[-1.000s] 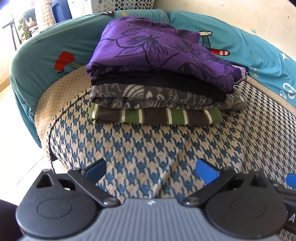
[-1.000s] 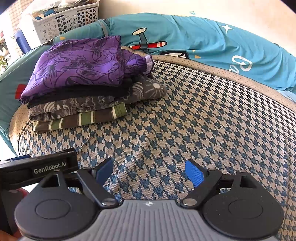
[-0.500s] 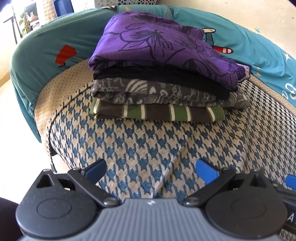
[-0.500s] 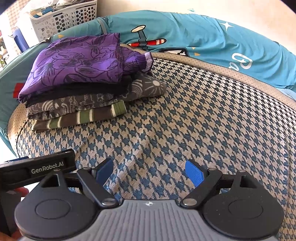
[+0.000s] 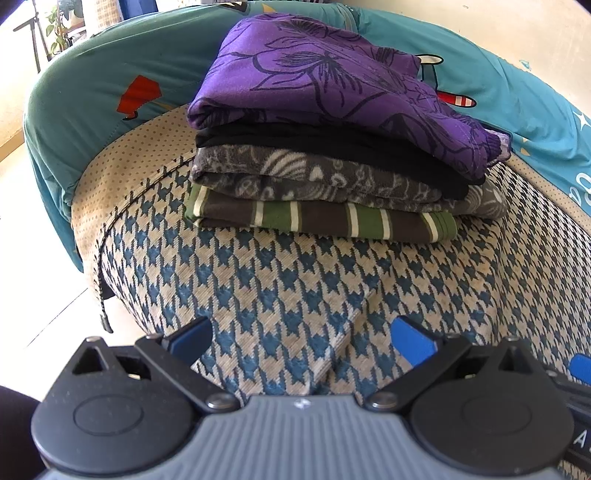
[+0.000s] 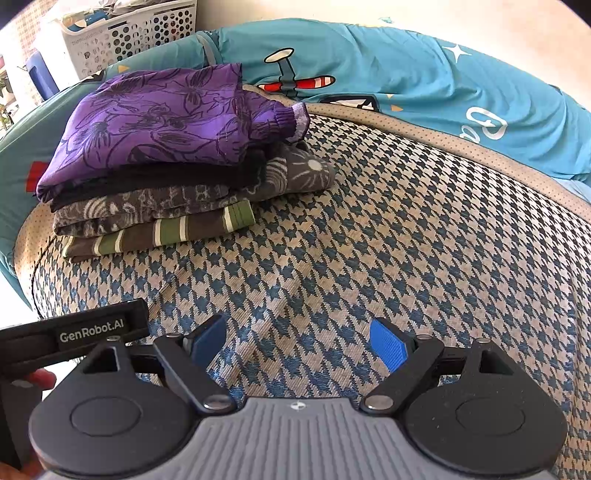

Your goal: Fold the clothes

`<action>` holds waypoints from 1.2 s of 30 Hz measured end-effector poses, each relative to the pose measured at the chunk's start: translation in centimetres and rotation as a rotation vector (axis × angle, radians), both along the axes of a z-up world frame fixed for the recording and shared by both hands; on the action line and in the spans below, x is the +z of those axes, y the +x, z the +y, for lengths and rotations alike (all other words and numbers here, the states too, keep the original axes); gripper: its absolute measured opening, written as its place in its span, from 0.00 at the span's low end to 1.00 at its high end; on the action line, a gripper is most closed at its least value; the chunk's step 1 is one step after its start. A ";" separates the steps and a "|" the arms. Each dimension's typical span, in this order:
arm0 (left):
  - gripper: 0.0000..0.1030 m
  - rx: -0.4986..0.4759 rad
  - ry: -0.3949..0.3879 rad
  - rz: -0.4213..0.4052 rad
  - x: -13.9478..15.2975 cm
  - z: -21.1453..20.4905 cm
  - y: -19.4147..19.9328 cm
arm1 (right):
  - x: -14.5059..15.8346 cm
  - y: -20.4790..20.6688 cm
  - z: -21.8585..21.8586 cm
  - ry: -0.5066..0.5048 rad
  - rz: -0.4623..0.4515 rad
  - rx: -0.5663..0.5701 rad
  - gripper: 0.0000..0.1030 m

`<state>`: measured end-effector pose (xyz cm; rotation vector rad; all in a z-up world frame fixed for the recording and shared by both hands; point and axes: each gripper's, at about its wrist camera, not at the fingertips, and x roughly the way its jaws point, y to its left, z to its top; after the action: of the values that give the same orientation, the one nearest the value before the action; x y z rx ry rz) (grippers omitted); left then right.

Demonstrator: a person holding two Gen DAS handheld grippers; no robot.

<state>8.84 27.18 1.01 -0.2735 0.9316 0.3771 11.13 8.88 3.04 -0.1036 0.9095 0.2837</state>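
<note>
I had both the left gripper [image 5: 301, 341] and right gripper [image 6: 299, 343] spread empty over the houndstooth bedspread [image 6: 406, 240] — the folded stack [image 5: 325, 147] sat ahead, its purple floral top [image 5: 332, 85] overhanging, liable to slide if bumped.

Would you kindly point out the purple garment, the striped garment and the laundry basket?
purple garment [image 5: 332, 81], left wrist view, middle of its top face.
striped garment [image 5: 325, 219], left wrist view, front folded edge.
laundry basket [image 6: 140, 33], right wrist view, perforated side wall.
</note>
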 end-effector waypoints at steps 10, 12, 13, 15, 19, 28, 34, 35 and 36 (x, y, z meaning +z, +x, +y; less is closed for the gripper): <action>1.00 0.007 0.022 -0.002 0.2 0.0 -0.1 | -0.1 0.0 0.1 -0.005 0.007 0.013 0.82; 1.00 0.006 0.026 -0.001 0.1 -0.1 -0.1 | -0.1 0.0 0.1 -0.006 0.007 0.016 0.82; 1.00 0.006 0.027 -0.001 0.1 -0.1 -0.1 | -0.2 0.0 0.1 -0.005 0.008 0.015 0.82; 1.00 0.007 0.028 -0.001 0.1 -0.1 -0.1 | -0.2 0.1 0.0 -0.003 0.011 0.012 0.82; 1.00 0.005 0.029 -0.001 0.1 -0.1 0.0 | -0.2 0.1 -0.1 -0.002 0.013 0.008 0.82; 1.00 0.010 0.029 -0.001 0.1 0.0 0.0 | -0.2 0.0 0.1 -0.004 0.014 0.016 0.82; 1.00 0.011 0.028 0.000 0.0 0.2 0.0 | -0.3 0.0 0.1 -0.006 0.015 0.018 0.82; 1.00 0.011 0.028 0.000 0.1 0.2 -0.1 | -0.3 0.0 0.1 -0.006 0.015 0.019 0.82; 1.00 0.011 0.029 0.000 0.1 0.2 -0.1 | -0.3 -0.1 0.1 -0.006 0.015 0.017 0.82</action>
<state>8.77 27.34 1.06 -0.2529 0.9239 0.4005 11.07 8.98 2.73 -0.1153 0.9249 0.2982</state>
